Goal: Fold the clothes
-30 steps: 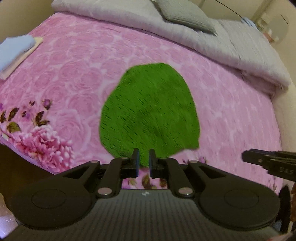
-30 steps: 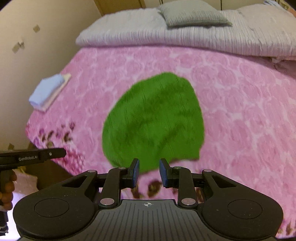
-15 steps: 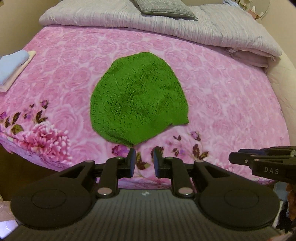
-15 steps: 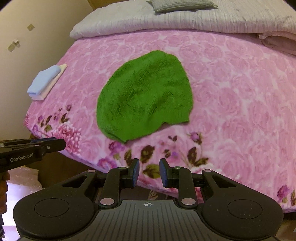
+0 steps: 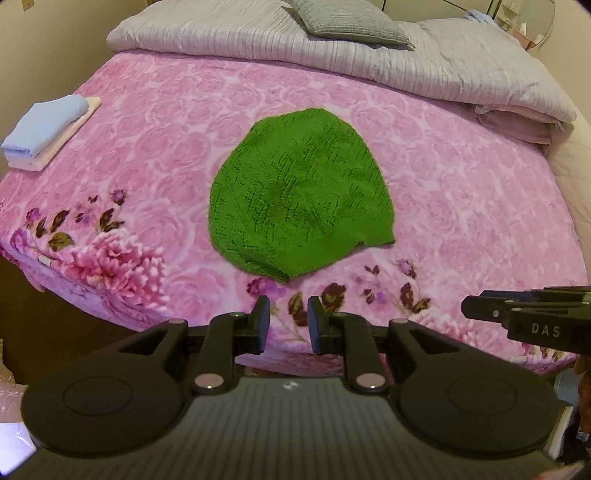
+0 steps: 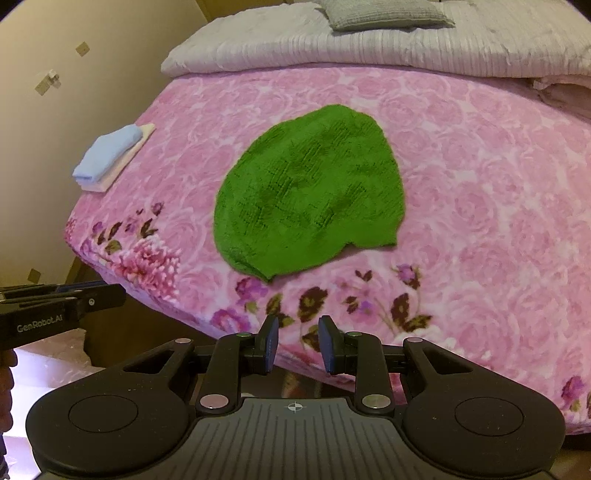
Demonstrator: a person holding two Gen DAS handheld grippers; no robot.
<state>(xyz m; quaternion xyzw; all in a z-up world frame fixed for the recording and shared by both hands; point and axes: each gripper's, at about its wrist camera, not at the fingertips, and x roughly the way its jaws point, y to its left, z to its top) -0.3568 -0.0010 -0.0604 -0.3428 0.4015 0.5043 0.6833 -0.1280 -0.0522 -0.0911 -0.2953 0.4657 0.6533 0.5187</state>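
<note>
A green knitted garment lies flat on the pink rose-patterned bedspread, near the bed's front edge; it also shows in the right wrist view. My left gripper is open and empty, held off the bed's front edge, short of the garment. My right gripper is open and empty, also off the front edge. Each gripper shows from the side in the other's view: the right gripper and the left gripper.
A folded stack of light blue and cream clothes sits at the bed's left edge, also in the right wrist view. A grey duvet and a grey pillow lie across the head of the bed.
Both grippers have pulled back from over the garment to beyond the bed's front edge. The left gripper's jaws have opened wider. The garment lies where it was.
</note>
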